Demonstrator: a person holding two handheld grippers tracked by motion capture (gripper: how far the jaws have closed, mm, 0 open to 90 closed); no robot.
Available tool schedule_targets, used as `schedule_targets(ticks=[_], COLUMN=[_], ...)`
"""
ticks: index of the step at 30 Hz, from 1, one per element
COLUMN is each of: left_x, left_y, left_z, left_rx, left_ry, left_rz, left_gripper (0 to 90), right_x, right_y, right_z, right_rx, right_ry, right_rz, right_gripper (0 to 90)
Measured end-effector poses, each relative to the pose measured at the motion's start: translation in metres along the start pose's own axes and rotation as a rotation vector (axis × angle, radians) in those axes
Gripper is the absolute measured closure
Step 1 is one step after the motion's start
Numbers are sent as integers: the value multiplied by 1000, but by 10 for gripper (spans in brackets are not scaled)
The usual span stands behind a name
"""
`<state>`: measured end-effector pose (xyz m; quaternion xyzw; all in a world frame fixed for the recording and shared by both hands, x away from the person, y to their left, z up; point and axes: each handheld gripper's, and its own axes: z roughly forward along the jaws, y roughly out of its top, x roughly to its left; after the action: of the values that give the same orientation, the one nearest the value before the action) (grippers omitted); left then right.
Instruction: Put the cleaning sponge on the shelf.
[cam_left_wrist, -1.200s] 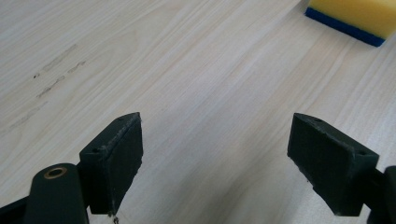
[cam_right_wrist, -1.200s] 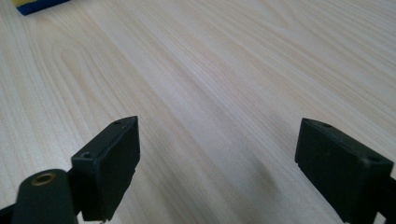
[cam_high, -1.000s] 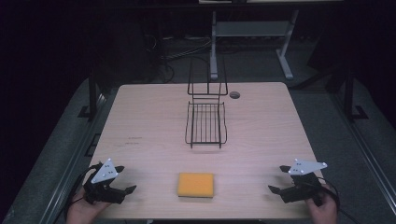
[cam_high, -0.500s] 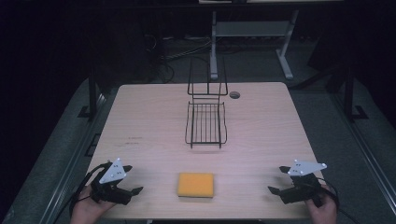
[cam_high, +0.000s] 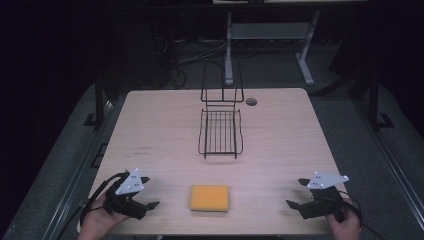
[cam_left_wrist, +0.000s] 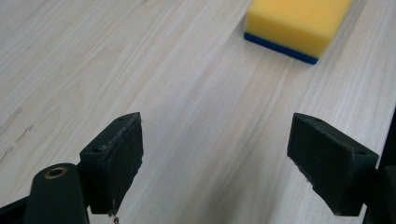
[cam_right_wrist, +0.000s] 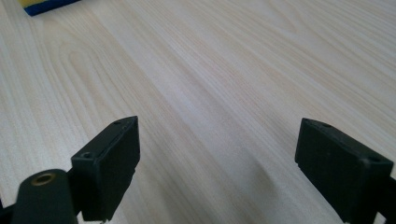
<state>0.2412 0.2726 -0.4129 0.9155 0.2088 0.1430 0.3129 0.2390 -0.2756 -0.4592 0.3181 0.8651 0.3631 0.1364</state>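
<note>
A yellow sponge (cam_high: 210, 198) with a blue underside lies flat near the front edge of the wooden table (cam_high: 150, 130). A hand holds my left gripper (cam_high: 146, 196) to the sponge's left, open and pointing at it, a short gap away. In the left gripper view the sponge (cam_left_wrist: 299, 23) sits ahead and to the right of the spread jaws of my left gripper (cam_left_wrist: 233, 158), which hold nothing. My right gripper (cam_high: 296, 193) is at the front right, open and empty. In the right gripper view a corner of the sponge (cam_right_wrist: 46, 5) shows far off, beyond my right gripper (cam_right_wrist: 229, 163).
A black wire rack (cam_high: 220, 131) with an upright back stands at the table's middle, beyond the sponge. A round cable hole (cam_high: 251, 101) lies near the far edge. Dark floor and a metal frame (cam_high: 265, 32) surround the table.
My left gripper has slid to the right, closer to the sponge. The right gripper and the sponge have stayed put.
</note>
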Motion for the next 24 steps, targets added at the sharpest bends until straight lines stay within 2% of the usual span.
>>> schedule_targets(ticks=[24], left_x=[-3], left_y=[18], left_z=[6], left_rx=[20], left_ry=[-44], left_rz=[53], left_gripper=[177], right_x=[4], right_y=[1], right_z=[0], right_rx=[4], right_ry=[7], right_rz=[-6], right_gripper=[137])
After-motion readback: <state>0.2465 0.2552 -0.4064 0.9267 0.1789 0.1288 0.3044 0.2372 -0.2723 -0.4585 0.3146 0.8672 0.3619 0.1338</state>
